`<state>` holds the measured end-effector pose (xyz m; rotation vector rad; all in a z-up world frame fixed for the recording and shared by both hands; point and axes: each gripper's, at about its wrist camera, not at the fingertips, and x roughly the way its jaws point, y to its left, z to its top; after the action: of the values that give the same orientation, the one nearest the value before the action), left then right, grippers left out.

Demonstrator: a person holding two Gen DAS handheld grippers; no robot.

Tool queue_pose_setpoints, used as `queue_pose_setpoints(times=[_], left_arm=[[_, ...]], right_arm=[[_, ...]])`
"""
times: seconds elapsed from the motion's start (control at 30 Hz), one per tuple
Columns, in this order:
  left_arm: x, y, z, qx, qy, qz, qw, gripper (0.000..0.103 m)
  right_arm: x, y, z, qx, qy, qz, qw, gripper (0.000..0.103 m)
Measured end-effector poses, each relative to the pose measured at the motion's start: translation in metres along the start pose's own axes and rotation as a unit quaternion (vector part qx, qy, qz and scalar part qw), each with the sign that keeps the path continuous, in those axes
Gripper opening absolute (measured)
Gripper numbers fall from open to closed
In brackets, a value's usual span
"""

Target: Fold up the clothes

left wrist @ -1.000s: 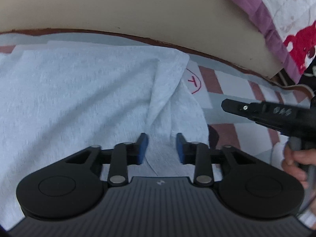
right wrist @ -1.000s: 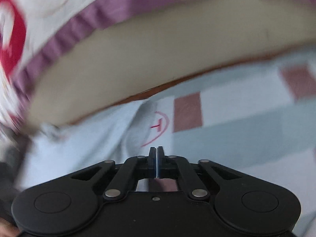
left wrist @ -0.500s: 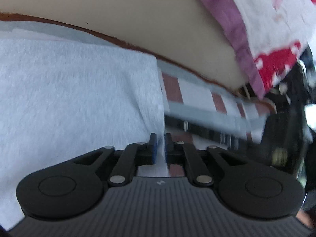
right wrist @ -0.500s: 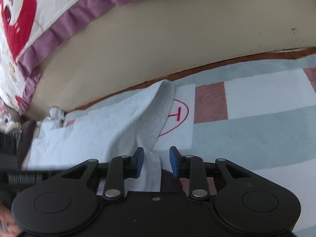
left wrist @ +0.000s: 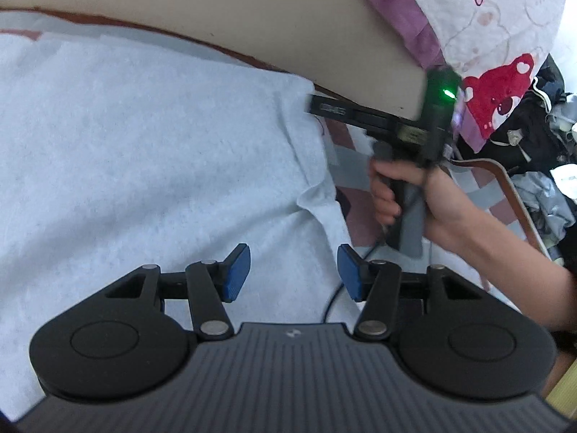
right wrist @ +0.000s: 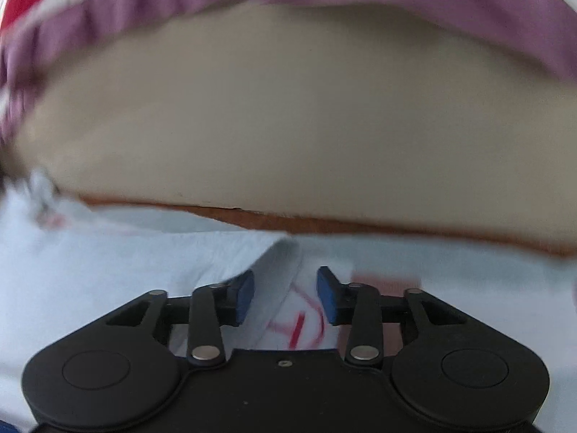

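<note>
Your left gripper [left wrist: 294,270] is spreading its blue-padded jaws; they stand about half apart over the right-hand edge of the pale blue, fluffy terry cloth [left wrist: 151,151], pads clear of it and gripping nothing. Your right gripper [right wrist: 285,294] is parting its jaws too, with the cloth's far corner [right wrist: 277,249] just ahead of them and nothing pinched; the left wrist view shows your right hand [left wrist: 404,195] carrying it beside that same edge. The cloth lies spread on the checked pink, grey and white sheet [left wrist: 360,216], partly covering a red circled mark [right wrist: 299,324]. It looks light, soft and limp, so it will likely sag and crease. Pinch it at the corners or along the doubled edge, through every layer.
</note>
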<state>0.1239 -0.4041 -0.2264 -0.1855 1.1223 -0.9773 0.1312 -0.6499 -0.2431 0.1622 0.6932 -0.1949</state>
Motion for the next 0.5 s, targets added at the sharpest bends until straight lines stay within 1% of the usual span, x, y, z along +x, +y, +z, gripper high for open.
queue_pose_setpoints(times=[0.03, 0.07, 0.1, 0.13, 0.2, 0.23, 0.27, 0.3, 0.33, 0.37, 0.4, 0.43, 0.5], left_arm=[[0.002, 0.000, 0.001, -0.002, 0.002, -0.004, 1.0000, 0.052], [0.003, -0.001, 0.002, 0.000, 0.005, -0.005, 1.0000, 0.052], [0.003, -0.002, 0.002, 0.002, 0.007, -0.006, 1.0000, 0.052], [0.005, -0.003, 0.002, 0.004, 0.009, -0.006, 0.9999, 0.052], [0.002, -0.002, -0.001, 0.012, 0.009, -0.006, 0.9999, 0.052], [-0.003, 0.004, -0.005, 0.014, 0.012, -0.004, 0.9998, 0.052], [-0.004, 0.005, -0.007, 0.014, 0.015, 0.001, 0.9998, 0.052], [-0.005, 0.006, -0.009, 0.013, 0.016, 0.004, 0.9998, 0.052], [-0.005, 0.005, -0.010, 0.012, 0.017, 0.007, 0.9998, 0.052], [-0.005, 0.004, -0.012, 0.013, 0.019, 0.010, 0.9997, 0.052], [-0.006, 0.003, -0.014, 0.013, 0.021, 0.017, 0.9995, 0.052], [-0.008, 0.000, -0.016, 0.015, 0.023, 0.025, 0.9993, 0.052], [-0.012, -0.009, -0.019, 0.026, 0.025, 0.048, 0.9982, 0.052]], right_arm=[[0.004, 0.007, 0.005, -0.030, 0.003, 0.000, 1.000, 0.040], [0.005, 0.011, 0.009, -0.045, 0.001, 0.008, 0.999, 0.001], [0.003, 0.013, 0.011, -0.048, -0.001, 0.017, 0.999, 0.003], [0.000, 0.015, 0.014, -0.055, -0.012, 0.019, 0.998, 0.003], [-0.017, 0.015, 0.019, -0.072, -0.063, -0.008, 0.995, 0.002], [-0.022, 0.010, 0.022, -0.058, -0.076, -0.013, 0.995, 0.002], [-0.025, 0.004, 0.024, -0.034, -0.081, -0.015, 0.996, 0.002], [-0.027, -0.002, 0.027, -0.014, -0.080, -0.019, 0.997, 0.003], [-0.025, -0.006, 0.027, -0.001, -0.066, -0.034, 0.997, 0.004], [-0.022, -0.009, 0.026, 0.009, -0.046, -0.063, 0.997, 0.005], [-0.021, -0.015, 0.027, 0.021, -0.027, -0.091, 0.995, 0.012], [-0.023, -0.020, 0.026, 0.038, -0.012, -0.105, 0.994, 0.016], [-0.041, -0.035, 0.024, 0.090, -0.003, -0.060, 0.994, 0.018]])
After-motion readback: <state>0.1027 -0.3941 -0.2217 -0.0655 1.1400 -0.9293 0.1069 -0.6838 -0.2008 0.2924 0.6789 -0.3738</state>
